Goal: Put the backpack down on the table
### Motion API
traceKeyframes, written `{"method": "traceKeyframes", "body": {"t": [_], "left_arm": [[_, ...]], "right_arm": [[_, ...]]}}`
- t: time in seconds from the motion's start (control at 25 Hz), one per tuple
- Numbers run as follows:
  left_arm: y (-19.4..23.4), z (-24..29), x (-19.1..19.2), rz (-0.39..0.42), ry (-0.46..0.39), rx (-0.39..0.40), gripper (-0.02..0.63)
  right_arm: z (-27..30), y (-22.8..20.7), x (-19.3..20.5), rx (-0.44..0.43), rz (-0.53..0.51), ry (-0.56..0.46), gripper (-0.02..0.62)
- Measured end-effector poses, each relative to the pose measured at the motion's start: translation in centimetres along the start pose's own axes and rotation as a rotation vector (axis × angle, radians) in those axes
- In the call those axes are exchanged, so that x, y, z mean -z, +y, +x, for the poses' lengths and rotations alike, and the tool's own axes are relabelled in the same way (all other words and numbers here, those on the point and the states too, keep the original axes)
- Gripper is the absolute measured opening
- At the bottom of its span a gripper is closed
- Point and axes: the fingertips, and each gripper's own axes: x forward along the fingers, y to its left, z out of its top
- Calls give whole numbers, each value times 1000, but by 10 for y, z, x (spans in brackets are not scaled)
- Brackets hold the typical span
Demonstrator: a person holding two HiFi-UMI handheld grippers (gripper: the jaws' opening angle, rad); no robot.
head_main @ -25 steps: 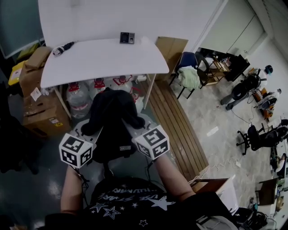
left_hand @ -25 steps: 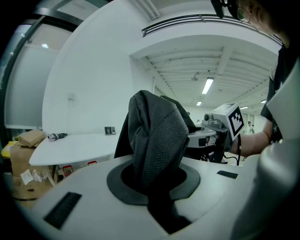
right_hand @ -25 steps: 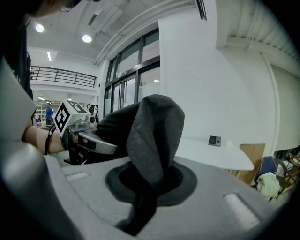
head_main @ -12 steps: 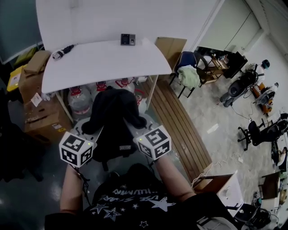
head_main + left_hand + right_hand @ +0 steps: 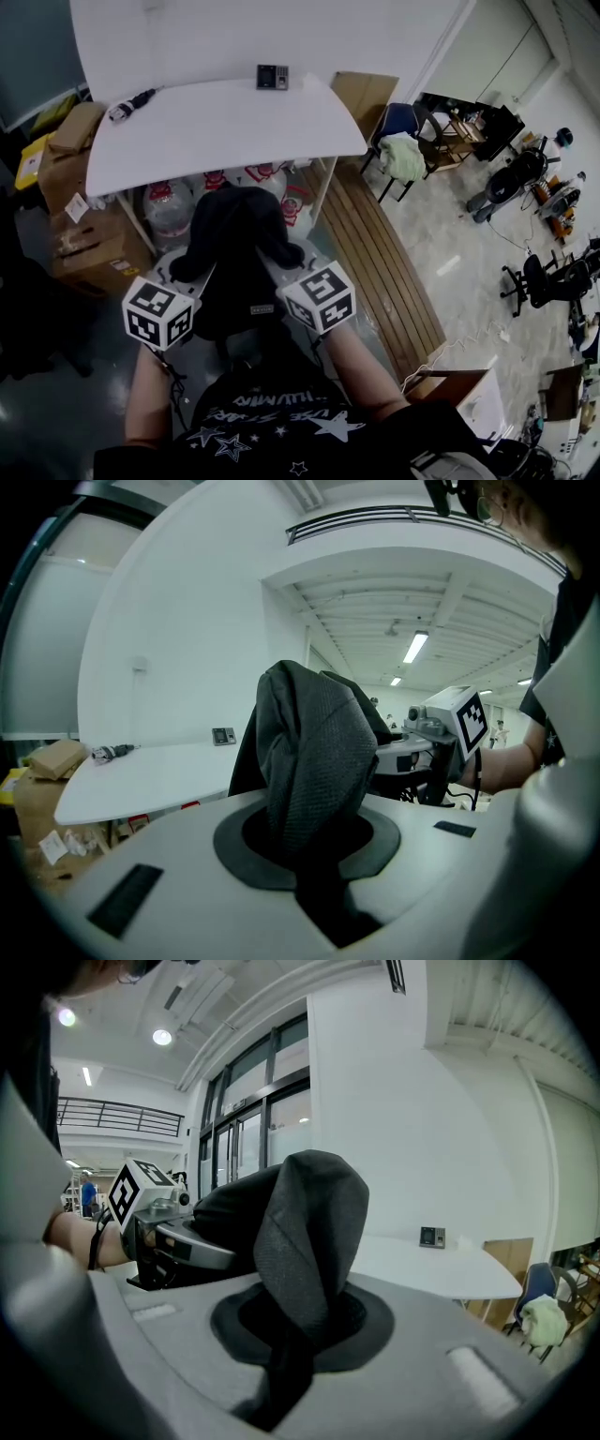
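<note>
A black backpack hangs in the air between my two grippers, in front of the white table and short of its near edge. My left gripper is shut on a dark fabric strap of the backpack, which rises out of its jaws. My right gripper is shut on the other strap in the same way. Each gripper view shows the other gripper beside the bag: the right gripper and the left gripper. The fingertips are hidden under the fabric in the head view.
On the table lie a power tool at the left and a small black device at the back. Water bottles stand under it. Cardboard boxes sit left; a blue chair and wooden decking lie right.
Both grippers and the hanging backpack have moved a little closer to the table. Both grips are unchanged.
</note>
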Motion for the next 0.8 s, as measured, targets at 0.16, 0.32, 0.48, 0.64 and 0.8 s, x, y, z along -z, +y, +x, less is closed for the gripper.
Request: {"method": "traceKeyframes", "body": {"t": [0.16,0.32,0.48,0.64,0.8], "left_arm": [[19,19,-10,2,6,-28,60],[40,47,-23,3,3,-43,60],[63,74,-37,-15,-6,-61,60],[85,100,-54,-16,-11,-73,60],[102,122,-71,-9,-12,-99,60]], "right_arm": [[19,-23,-5,-30,10,-9,38],[41,-54,-11,-44,5,-17,38],[66,-85,-21,-57,-16,-15,38],[87,-116,-32,-67,-27,-24,38],[104,-143,-42,-88,-26,-34,38]]}}
